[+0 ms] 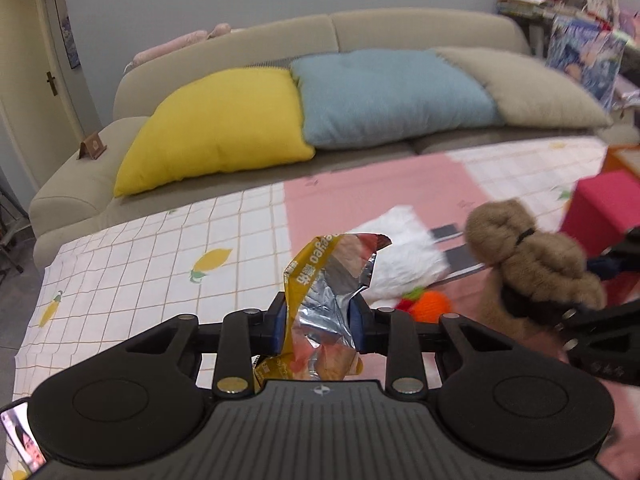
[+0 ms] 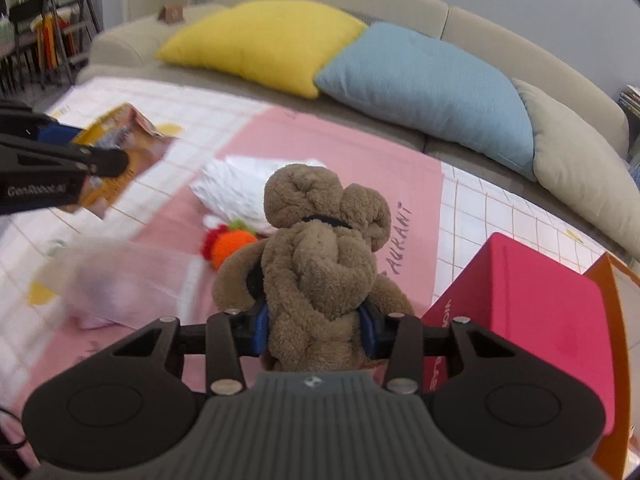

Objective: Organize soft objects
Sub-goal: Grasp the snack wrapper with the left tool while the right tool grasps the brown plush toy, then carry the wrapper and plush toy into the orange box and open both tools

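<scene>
Dead center of the right wrist view, the brown plush (image 2: 316,264) is pinched between the blue pads (image 2: 260,330) of the right tongs (image 2: 316,330). They're closed partway, squeezing its lower body, and it looks lifted off the tabletop (image 2: 492,208). Over in the left view, the left tongs (image 1: 318,324) are clamped about the same amount on a crinkled snack bag (image 1: 324,288), foil side showing, sticking up through the middle of the frame.

My worries from here:

- The bag is slick foil and only held by a crumpled bit, so it could slide out if the hand swings fast. It also isn't really "soft" like the toys, so which bin it belongs in is anyone's guess.
- The plush is squishy, and the pads are sunk into fluff. If the grip is mostly on fur, it could sag or twist loose.
- Both hands are close together: the plush shows at the right edge of the left view, the bag at the upper left of the right view. Crossing paths could knock one load off.
- The pink box (image 2: 532,320) sits low right with an orange box (image 2: 616,340) just beside it. Clip a wall on the way in and the drop may miss.

The white fluffy thing (image 2: 240,188) and orange knit toy (image 2: 232,246) are on the cloth, not yet sorted.
</scene>
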A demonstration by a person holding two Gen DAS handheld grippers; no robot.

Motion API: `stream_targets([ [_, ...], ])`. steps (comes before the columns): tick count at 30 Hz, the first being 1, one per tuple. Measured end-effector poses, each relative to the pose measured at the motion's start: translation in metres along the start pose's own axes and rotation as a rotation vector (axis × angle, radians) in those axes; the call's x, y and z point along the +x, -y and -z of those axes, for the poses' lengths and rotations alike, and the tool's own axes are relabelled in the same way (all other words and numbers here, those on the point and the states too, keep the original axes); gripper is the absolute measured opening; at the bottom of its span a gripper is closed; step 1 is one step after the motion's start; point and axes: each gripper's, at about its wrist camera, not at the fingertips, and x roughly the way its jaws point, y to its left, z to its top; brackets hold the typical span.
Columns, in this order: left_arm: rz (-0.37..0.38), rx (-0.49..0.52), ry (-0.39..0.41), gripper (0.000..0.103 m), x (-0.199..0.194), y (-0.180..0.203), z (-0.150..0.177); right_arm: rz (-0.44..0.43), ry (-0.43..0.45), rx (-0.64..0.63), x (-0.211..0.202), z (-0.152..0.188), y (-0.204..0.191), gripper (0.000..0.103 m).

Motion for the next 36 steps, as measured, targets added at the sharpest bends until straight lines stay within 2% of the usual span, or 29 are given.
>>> stream_targets([
  [5, 0.051, -0.039, 0.046, 0.035, -0.041, 0.019, -0.004, -0.088, 0.050, 0.025, -0.043, 0.008, 0.008, 0.043],
  [12, 0.184, -0.114, 0.057, 0.034, -0.072, 0.042, 0.000, -0.111, 0.087, 0.049, -0.089, 0.026, 0.022, 0.043],
  [19, 0.277, -0.133, 0.064, 0.034, -0.087, 0.066, -0.010, -0.056, 0.109, 0.088, -0.128, 0.048, 0.054, 0.043],
  [25, 0.434, -0.128, 0.056, 0.034, -0.095, 0.105, -0.024, 0.026, 0.121, 0.107, -0.153, 0.062, 0.092, 0.043],
  [36, 0.556, -0.004, 0.072, 0.034, -0.101, 0.186, -0.049, 0.188, 0.129, 0.064, -0.174, 0.065, 0.160, 0.043],
])
